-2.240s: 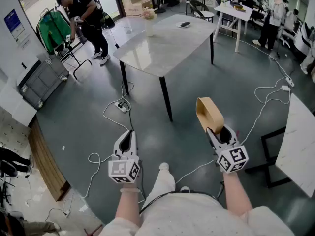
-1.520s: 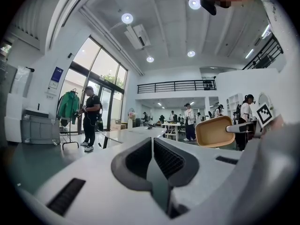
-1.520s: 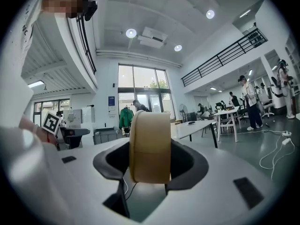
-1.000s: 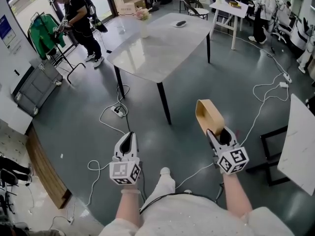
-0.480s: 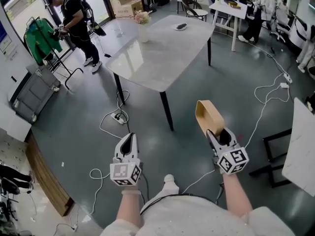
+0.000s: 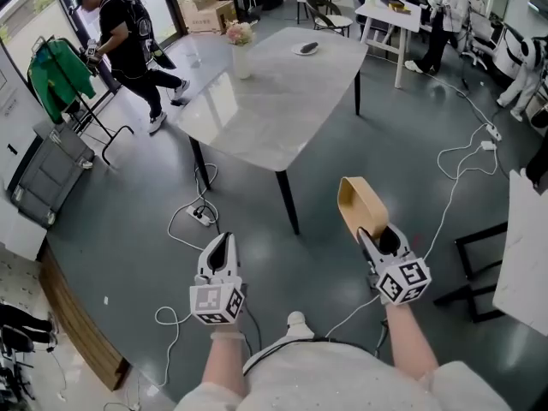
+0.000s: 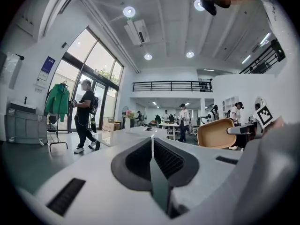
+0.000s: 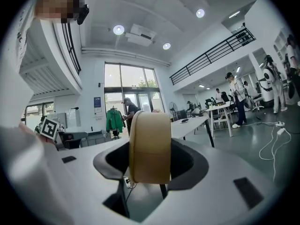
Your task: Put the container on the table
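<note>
**Tan container held in the air, short of the grey table**

Both forearms reach straight out from the person's body, side by side, each gripper pointing about level toward the long grey stone-look table on black legs (image 6: 282, 92).

The left gripper (image 6: 221, 240) has its fingers pressed together with nothing between them. The right gripper (image 6: 370, 228) has its fingers partly open and clamped on the near end of the tan oval shallow container (image 6: 360, 202). Seen from that gripper (image 8: 150, 153), the container (image 8: 150, 144) stands on its edge as a narrow upright band between the two fingers.

The container's long axis runs on from the gripper, forward toward the table, with its hollow side turned toward the person's left. It hangs over the dark grey floor (image 6: 137, 229), on the near side of the table's nearest corner and to the right of the black leg (image 6: 287, 197) there, well apart from the tabletop.

The near half of the tabletop is bare. At the table's far end stand a white vase of pale flowers (image 6: 241, 48) and a small dark dish (image 6: 306, 49). White cables and a power strip (image 6: 199, 214) lie on the floor left of the near leg, and more cable (image 6: 462, 165) loops to the table's right. The edge of a second white table (image 6: 524, 247) juts in further right.
</note>
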### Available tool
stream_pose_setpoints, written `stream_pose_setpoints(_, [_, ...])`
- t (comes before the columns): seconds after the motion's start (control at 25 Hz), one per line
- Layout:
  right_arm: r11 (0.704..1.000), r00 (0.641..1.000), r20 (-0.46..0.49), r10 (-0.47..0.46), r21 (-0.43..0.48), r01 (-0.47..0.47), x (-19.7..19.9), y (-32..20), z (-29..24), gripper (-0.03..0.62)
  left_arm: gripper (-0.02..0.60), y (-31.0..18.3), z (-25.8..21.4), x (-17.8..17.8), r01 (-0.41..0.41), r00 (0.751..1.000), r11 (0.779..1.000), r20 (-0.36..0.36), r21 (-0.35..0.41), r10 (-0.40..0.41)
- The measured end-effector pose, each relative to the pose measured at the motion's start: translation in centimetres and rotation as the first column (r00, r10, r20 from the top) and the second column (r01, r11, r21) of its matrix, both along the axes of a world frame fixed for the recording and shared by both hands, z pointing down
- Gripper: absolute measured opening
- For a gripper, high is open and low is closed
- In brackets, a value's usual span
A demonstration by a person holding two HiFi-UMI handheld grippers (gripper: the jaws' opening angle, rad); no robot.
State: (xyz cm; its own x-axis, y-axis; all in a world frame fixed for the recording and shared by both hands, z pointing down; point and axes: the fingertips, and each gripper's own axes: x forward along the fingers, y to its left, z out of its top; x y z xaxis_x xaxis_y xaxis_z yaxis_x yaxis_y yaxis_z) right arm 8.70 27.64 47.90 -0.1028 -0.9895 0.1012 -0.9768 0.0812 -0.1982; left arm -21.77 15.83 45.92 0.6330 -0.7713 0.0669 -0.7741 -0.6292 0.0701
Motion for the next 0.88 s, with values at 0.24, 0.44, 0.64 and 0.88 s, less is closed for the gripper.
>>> stream_pose_setpoints(0.24, [1.000, 1.000, 0.004, 0.030, 0.004, -0.030, -0.2, -2.1, 0.2, 0.227, 0.017, -2.9, -0.1, 0.4, -0.035, 0.999, 0.999, 0.000, 0.013, 0.035])
stream_pose_setpoints(0.44, [0.999, 0.999, 0.014, 0.047, 0.008, -0.047, -0.2, -3.2, -0.2, 0.227, 0.017, -4.4, -0.1, -0.1, -0.035, 0.999, 0.999, -0.007, 0.007, 0.035])
stream_pose_setpoints(0.64, [0.999, 0.999, 0.024, 0.049, -0.001, -0.049, -0.8, -4.4, 0.4, 0.227, 0.017, -5.4, 0.8, -0.8, -0.031, 1.000, 0.999, -0.006, -0.007, 0.031])
stream_pose_setpoints(0.88, [0.999, 0.998, 0.035, 0.045, 0.006, -0.046, -1.6, -5.6, 0.6, 0.227, 0.017, -6.2, 1.3, -2.1, -0.019, 1.000, 1.000, -0.006, -0.011, 0.019])
